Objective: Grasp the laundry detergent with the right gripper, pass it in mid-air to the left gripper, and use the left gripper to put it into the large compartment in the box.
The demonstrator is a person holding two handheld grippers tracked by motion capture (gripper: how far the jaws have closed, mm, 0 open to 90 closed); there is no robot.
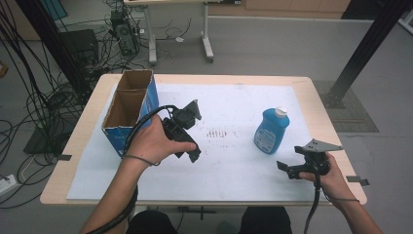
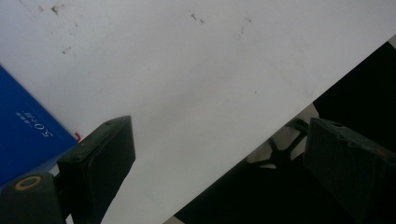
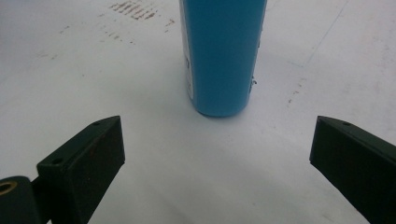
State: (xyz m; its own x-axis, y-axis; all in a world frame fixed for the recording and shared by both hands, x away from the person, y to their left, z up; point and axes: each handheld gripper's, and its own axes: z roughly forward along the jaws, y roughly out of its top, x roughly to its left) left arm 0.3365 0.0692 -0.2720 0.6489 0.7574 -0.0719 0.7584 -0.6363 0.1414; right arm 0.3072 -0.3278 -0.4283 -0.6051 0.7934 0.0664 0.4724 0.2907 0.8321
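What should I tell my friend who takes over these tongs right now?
Left tongs: open, empty, beside the blue cardboard box.
Right tongs: open, empty, aimed at the blue bottle, not touching it.
The bottle stands upright on the white sheet, right of the box, which is open on top.
Done: nothing gripped yet.
Left: probably grip the bottle and move it, maybe into the box.
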